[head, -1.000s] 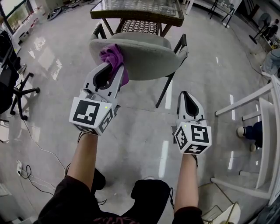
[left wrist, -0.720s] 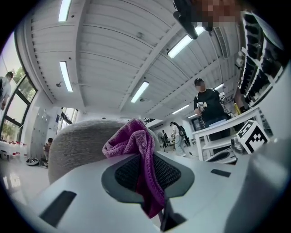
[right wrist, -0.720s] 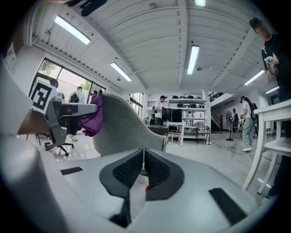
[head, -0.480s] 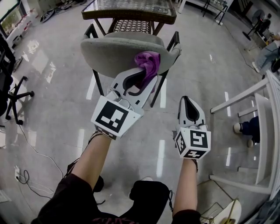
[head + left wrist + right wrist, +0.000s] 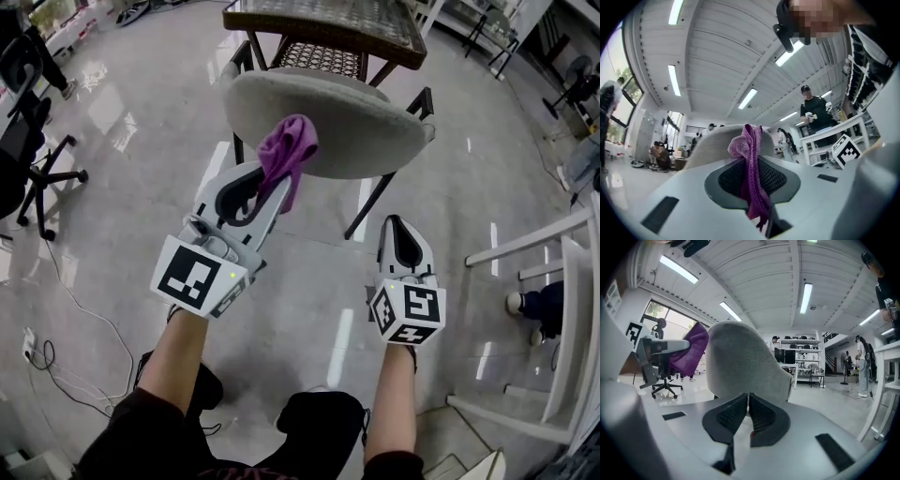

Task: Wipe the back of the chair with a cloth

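Observation:
The grey padded chair back (image 5: 347, 127) curves across the upper middle of the head view, on black legs. My left gripper (image 5: 267, 173) is shut on a purple cloth (image 5: 286, 150), which presses against the left part of the chair back. In the left gripper view the cloth (image 5: 751, 173) hangs between the jaws, with the chair back (image 5: 717, 143) right behind it. My right gripper (image 5: 401, 228) is shut and empty, held below the chair's right side. From the right gripper view I see the chair back (image 5: 740, 362) ahead and the cloth (image 5: 691, 355) at its left.
A wicker table with a glass top (image 5: 328, 23) stands just beyond the chair. A black office chair (image 5: 28, 141) is at far left, a white rack (image 5: 562, 309) at right. Cables (image 5: 47, 366) lie on the glossy floor. People stand in the background (image 5: 813, 112).
My left gripper with the cloth swept from the left of the chair back to its right side, then back to the left. The right gripper stayed put.

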A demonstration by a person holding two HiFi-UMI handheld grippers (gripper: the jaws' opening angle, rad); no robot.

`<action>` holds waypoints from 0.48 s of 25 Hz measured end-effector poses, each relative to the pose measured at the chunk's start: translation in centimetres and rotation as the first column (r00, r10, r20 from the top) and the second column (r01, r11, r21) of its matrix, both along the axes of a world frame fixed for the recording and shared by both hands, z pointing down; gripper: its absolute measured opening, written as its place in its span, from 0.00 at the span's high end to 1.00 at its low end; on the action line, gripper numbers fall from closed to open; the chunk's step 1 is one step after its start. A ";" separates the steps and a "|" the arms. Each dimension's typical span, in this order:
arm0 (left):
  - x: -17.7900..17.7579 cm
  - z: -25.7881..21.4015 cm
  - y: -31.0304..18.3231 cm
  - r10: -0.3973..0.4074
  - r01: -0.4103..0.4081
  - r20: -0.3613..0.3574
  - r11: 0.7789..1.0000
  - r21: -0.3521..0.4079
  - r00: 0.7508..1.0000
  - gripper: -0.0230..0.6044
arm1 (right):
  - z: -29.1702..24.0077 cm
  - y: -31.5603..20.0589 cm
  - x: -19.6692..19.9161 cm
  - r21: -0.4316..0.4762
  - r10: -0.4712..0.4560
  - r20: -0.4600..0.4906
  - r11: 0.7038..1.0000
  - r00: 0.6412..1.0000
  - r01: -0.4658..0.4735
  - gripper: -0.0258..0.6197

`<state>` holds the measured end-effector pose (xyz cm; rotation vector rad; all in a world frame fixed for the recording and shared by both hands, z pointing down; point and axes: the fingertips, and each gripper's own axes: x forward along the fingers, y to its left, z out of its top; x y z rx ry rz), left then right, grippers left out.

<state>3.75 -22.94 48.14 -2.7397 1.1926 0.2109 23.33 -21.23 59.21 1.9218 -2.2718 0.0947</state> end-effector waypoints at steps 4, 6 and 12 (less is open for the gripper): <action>-8.6 1.4 -4.0 -0.191 0.188 -0.048 0.980 -0.058 0.980 0.83 | 1.0 -1.5 -2.0 0.000 -0.021 0.014 1.000 1.000 0.021 0.92; -10.7 2.2 -5.6 -0.244 0.242 -0.036 0.968 -0.061 0.969 0.83 | 1.7 -2.0 -2.0 -0.001 -0.014 0.021 1.000 1.000 0.014 0.92; -7.2 3.9 -7.5 -0.203 0.203 -0.001 0.979 -0.010 0.979 0.83 | 3.5 -2.1 2.1 -0.002 0.074 0.045 0.997 0.996 -0.074 0.92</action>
